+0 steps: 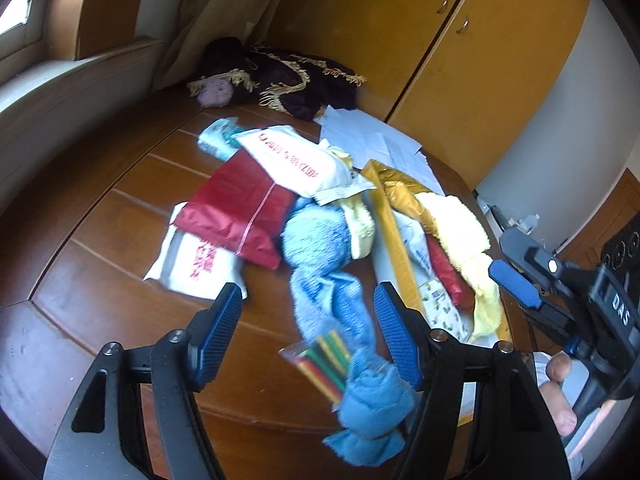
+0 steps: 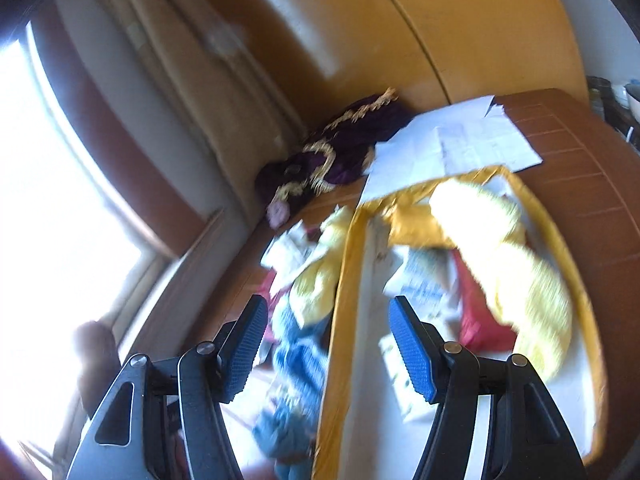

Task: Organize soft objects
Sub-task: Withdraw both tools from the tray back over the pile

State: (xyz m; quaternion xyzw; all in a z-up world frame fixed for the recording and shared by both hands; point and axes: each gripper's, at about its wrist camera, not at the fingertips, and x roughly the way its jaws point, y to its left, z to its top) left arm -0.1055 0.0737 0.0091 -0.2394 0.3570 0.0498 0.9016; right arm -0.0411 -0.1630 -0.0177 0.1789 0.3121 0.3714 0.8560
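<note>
A heap of soft things lies on the brown wooden table (image 1: 100,248): a long blue towel (image 1: 324,268), a yellow towel (image 1: 460,224), a red packet (image 1: 244,208) and white printed packets (image 1: 296,160). My left gripper (image 1: 308,320) hovers open above the blue towel's near end, touching nothing. In the right wrist view the blurred yellow towel (image 2: 516,264) lies in a white tray with a golden rim (image 2: 340,320), the blue towel (image 2: 300,360) just left of it. My right gripper (image 2: 328,336) is open over that rim and empty; it also shows as right gripper (image 1: 516,284) beside the yellow towel.
A clear bag of coloured sticks (image 1: 324,356) lies by the blue towel. A dark purple fringed cloth (image 1: 280,76) sits at the table's far corner, white papers (image 1: 372,140) beside it. Yellow cupboard doors (image 1: 460,60) stand behind; a curtain (image 1: 216,12) and window sill are at left.
</note>
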